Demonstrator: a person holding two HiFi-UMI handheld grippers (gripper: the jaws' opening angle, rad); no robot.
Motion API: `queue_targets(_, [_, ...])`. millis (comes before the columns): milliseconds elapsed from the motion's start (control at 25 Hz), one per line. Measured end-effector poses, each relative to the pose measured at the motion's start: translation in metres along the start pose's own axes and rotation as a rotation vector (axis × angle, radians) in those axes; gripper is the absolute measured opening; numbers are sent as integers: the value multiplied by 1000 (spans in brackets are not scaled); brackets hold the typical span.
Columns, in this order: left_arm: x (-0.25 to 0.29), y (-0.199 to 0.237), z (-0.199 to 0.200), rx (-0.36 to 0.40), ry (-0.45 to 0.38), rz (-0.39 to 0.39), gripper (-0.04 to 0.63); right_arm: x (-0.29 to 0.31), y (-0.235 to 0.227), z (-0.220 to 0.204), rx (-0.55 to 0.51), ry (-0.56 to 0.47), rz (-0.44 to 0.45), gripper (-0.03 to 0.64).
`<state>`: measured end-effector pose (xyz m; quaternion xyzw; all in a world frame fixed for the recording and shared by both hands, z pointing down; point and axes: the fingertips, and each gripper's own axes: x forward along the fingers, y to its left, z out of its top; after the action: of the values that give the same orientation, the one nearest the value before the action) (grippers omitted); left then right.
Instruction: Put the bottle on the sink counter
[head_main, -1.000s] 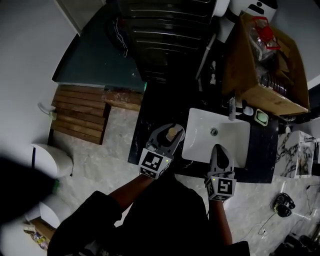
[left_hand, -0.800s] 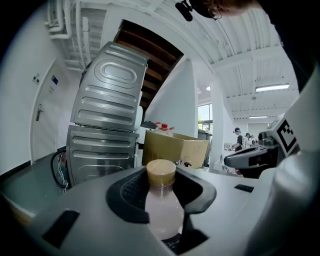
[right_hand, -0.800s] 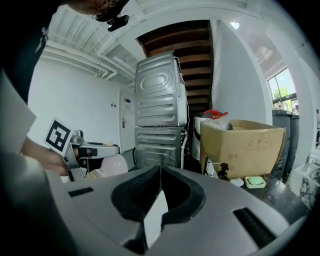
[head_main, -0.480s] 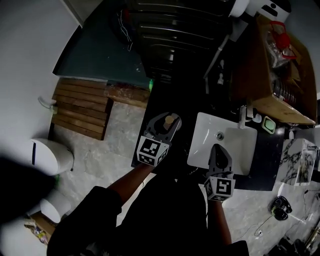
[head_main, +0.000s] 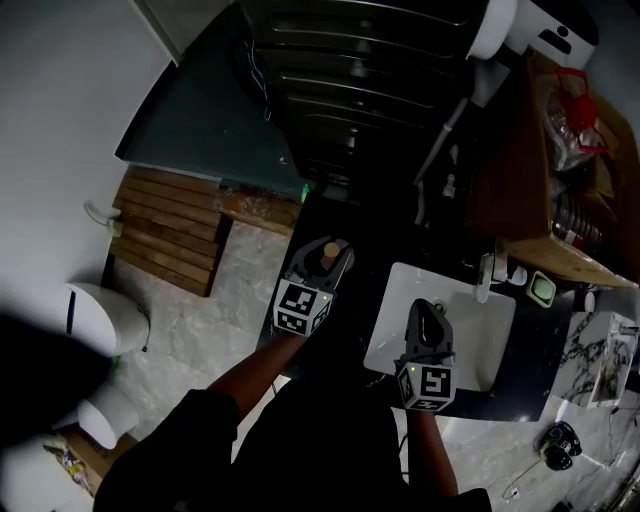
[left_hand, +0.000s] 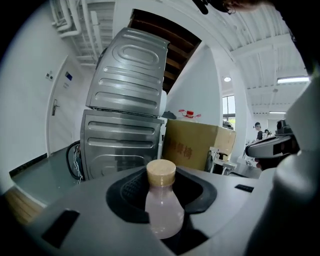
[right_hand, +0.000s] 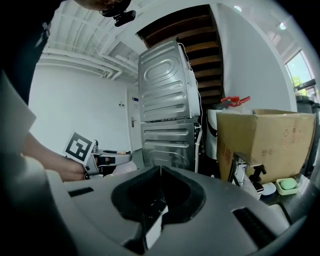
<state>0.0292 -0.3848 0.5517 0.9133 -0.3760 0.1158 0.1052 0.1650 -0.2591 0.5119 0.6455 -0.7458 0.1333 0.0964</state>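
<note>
My left tongs (head_main: 328, 256) squeeze the pink bottle (left_hand: 163, 212) mid-frame, above the dark counter's (head_main: 360, 290) left edge. Bare floor (head_main: 215, 300) lies left. My right tongs (head_main: 428, 312), closed and empty, hang over the white sink (head_main: 392, 345).

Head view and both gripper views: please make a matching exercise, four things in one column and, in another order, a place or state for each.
1 bottle; 2 right gripper; 3 cardboard box; 4 wooden slats
A on the floor; B between the fingers of the left gripper; C fingers together, nothing held; D behind the faucet
Pairs: 1-B, 2-C, 3-D, 4-A
</note>
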Motion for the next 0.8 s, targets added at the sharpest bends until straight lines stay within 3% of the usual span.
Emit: queue_targets(800, [97, 47, -48, -11, 99, 104, 130, 95, -34, -22, 39, 71, 68, 40])
